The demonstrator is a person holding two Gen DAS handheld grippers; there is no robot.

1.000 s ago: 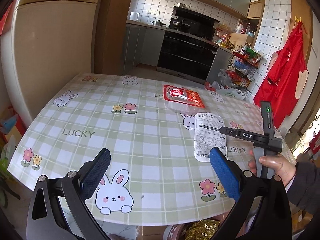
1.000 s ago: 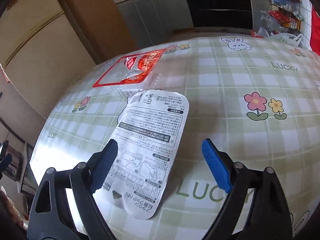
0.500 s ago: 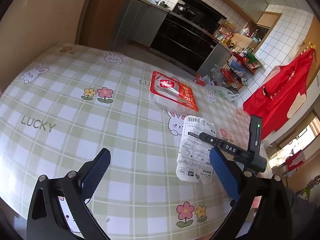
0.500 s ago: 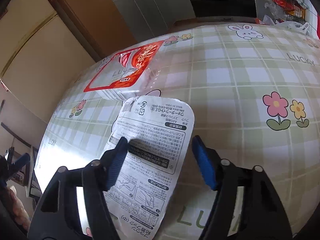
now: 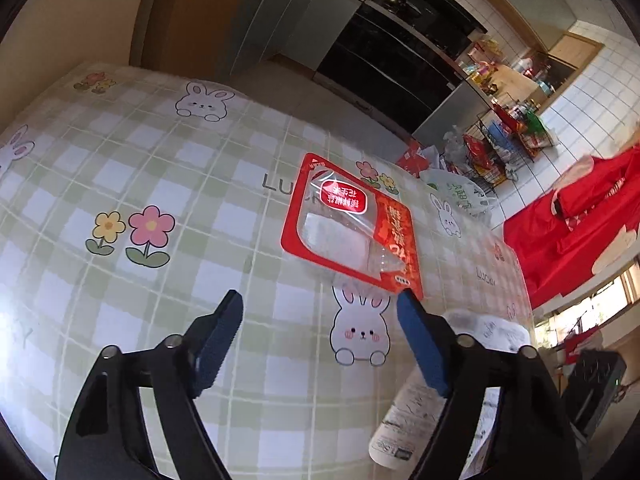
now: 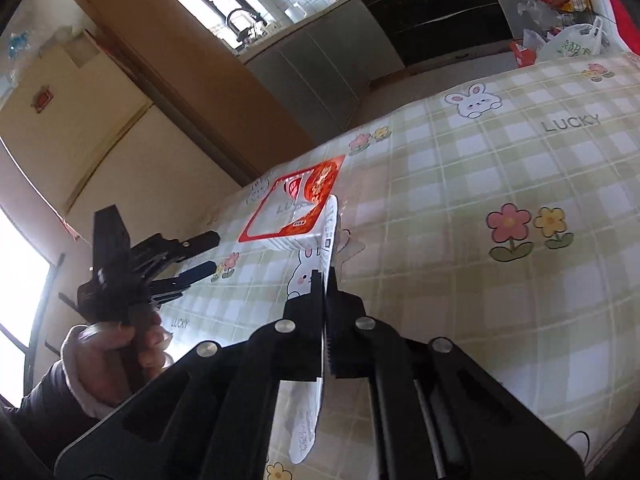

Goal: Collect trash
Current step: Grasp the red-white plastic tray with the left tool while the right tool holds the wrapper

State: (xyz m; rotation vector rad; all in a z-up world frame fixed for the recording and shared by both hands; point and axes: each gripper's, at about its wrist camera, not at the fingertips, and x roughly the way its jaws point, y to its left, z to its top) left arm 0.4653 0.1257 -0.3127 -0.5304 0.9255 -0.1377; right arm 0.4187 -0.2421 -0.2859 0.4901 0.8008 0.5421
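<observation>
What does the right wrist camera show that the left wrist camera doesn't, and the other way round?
Only the right wrist view shows the right gripper shut on the white wrapper, seen edge-on, the hand holding the left gripper, and a cream fridge. Only the left wrist view shows a red apron, and the left gripper's jaws apart with nothing between them, having just been closing. Both show the red-edged clear tray lying on the checked tablecloth, plus the wrapper.
</observation>
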